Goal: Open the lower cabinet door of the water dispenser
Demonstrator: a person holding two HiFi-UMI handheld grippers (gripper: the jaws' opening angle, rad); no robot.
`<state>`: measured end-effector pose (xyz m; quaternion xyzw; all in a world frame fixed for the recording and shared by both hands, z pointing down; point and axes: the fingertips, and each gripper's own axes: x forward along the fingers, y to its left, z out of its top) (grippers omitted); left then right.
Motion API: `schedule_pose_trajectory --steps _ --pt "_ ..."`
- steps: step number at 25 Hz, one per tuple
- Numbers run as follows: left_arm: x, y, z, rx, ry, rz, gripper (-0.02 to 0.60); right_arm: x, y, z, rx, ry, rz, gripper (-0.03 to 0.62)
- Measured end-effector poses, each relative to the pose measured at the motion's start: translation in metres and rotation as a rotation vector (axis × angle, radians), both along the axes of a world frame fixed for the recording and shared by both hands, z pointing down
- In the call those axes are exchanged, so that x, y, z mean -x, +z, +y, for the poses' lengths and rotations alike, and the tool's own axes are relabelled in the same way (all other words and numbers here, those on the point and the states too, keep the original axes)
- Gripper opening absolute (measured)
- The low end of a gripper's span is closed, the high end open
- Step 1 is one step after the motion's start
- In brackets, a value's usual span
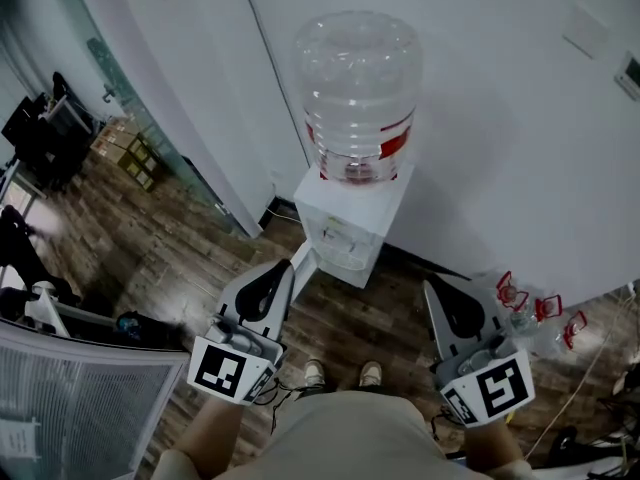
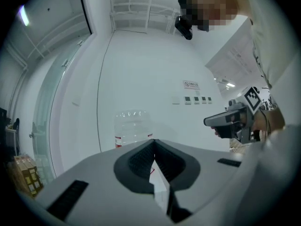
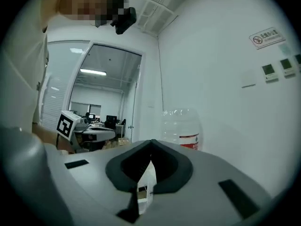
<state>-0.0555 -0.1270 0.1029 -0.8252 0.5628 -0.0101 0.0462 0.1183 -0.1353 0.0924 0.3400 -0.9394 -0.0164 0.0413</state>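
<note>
The dispenser (image 1: 345,230) stands against the wall, bottle (image 1: 357,93) on top. A white panel (image 1: 302,263) at its lower left may be the door swung out, but the steep view leaves that unsure. Any pull there should follow the hinge's arc. The left gripper (image 1: 280,273) and right gripper (image 1: 440,298) are clenched, empty and well short of it. Red-handled clutter (image 1: 530,308) lies to the right, off the path.

Head down, gripper views level, sharing dispenser (image 1: 345,220)
</note>
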Motion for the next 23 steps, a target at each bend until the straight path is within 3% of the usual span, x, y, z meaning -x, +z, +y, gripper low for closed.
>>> schedule_pose_trajectory --steps 23 --pt "0.011 -0.005 0.005 0.009 -0.018 -0.008 0.005 0.008 -0.008 -0.01 -0.052 0.03 0.006 0.006"
